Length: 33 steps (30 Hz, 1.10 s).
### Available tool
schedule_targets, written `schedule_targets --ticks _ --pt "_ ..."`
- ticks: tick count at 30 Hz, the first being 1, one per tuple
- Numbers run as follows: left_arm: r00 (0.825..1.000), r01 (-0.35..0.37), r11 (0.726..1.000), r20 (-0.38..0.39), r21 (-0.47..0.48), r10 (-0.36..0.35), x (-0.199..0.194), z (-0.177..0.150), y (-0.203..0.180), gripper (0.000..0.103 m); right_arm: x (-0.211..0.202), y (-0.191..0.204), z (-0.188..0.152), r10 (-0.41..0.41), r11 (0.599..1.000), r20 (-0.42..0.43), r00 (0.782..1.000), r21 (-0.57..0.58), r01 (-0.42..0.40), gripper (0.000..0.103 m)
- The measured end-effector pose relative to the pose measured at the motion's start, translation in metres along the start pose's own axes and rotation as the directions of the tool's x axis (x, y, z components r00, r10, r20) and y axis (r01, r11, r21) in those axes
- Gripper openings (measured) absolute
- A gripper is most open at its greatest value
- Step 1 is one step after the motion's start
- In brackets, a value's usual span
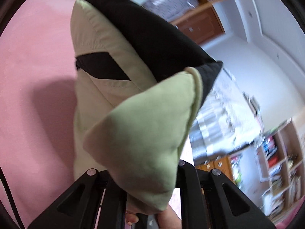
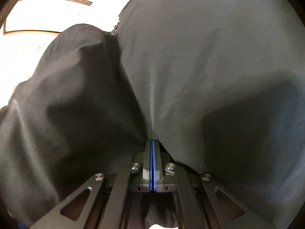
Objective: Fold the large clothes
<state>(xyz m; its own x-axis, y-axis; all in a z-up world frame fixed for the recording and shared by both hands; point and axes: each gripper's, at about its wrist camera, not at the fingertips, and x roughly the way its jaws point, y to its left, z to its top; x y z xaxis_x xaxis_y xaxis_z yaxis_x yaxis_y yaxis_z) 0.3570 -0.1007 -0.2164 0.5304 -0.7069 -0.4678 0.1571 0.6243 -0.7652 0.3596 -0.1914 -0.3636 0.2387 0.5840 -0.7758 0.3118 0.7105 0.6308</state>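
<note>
Pink bedspread [image 1: 34, 76] | left tongs [image 1: 150, 200] pinch padded green-black jacket [image 1: 133, 95] | right tongs [image 2: 152, 145] clamp it – smooth dark fabric

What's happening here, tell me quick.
A person is folding a big garment, holding a claw in each hand. The left claw is clamped on a corner of the green and black jacket, which hangs lifted over the pink bed cover. The right claw is shut on dark fabric that billows right up against its camera; a zipper shows at the fold. Whether both pieces are the same garment cannot be told from these views.
</note>
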Motion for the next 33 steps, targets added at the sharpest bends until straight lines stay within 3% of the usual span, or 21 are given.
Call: schedule_targets --ticks 4,7,12,15,16,21,24,27,30,32,33 --pt "0.998 -0.043 0.993 -0.050 0.109 0.049 0.037 -0.014 -0.045 0.010 -0.029 -0.012 0.009 -0.003 1.000 -0.032 0.999 -0.015 0.003 0.000" --pt "0.989 -0.098 0.980 -0.092 0.172 0.115 0.050 -0.042 -0.058 0.011 -0.075 -0.031 0.017 -0.024 0.999 0.013 1.000 -0.037 0.024 0.000" --pt "0.958 -0.204 0.941 -0.144 0.269 0.249 0.088 -0.075 -0.080 0.011 -0.162 -0.083 0.035 -0.106 0.994 0.129 0.986 -0.010 0.108 0.000" --pt "0.932 -0.253 0.923 -0.183 0.290 0.313 0.110 -0.092 -0.080 0.011 -0.211 -0.118 0.043 -0.118 0.993 0.191 0.974 0.050 0.110 0.000" --pt "0.916 -0.279 0.905 -0.192 0.321 0.351 0.119 -0.099 -0.081 0.011 -0.224 -0.128 0.044 -0.122 0.992 0.209 0.970 0.067 0.110 0.000" --pt "0.797 -0.392 0.741 -0.201 0.545 0.569 0.168 -0.151 -0.097 0.012 -0.273 -0.163 0.042 -0.142 0.988 0.260 0.955 0.101 0.120 0.000" --pt "0.752 -0.422 0.693 -0.202 0.585 0.628 0.185 -0.167 -0.101 0.014 -0.283 -0.166 0.039 -0.157 0.985 0.265 0.951 0.105 0.134 0.000" --pt "0.738 -0.439 0.698 -0.215 0.566 0.639 0.190 -0.173 -0.089 0.021 -0.287 -0.173 0.032 -0.150 0.987 0.249 0.957 0.102 0.128 0.000" --pt "0.733 -0.440 0.704 -0.229 0.558 0.640 0.184 -0.175 -0.089 0.030 -0.280 -0.173 0.051 -0.134 0.989 0.213 0.968 0.096 0.115 0.000" --pt "0.753 -0.385 0.748 -0.284 0.541 0.593 0.188 -0.177 -0.099 0.060 -0.276 -0.174 0.052 -0.114 0.991 0.179 0.977 0.091 0.099 0.000" --pt "0.762 -0.368 0.763 -0.298 0.532 0.575 0.184 -0.177 -0.103 0.063 -0.270 -0.171 0.049 -0.107 0.991 0.166 0.980 0.092 0.093 0.000"
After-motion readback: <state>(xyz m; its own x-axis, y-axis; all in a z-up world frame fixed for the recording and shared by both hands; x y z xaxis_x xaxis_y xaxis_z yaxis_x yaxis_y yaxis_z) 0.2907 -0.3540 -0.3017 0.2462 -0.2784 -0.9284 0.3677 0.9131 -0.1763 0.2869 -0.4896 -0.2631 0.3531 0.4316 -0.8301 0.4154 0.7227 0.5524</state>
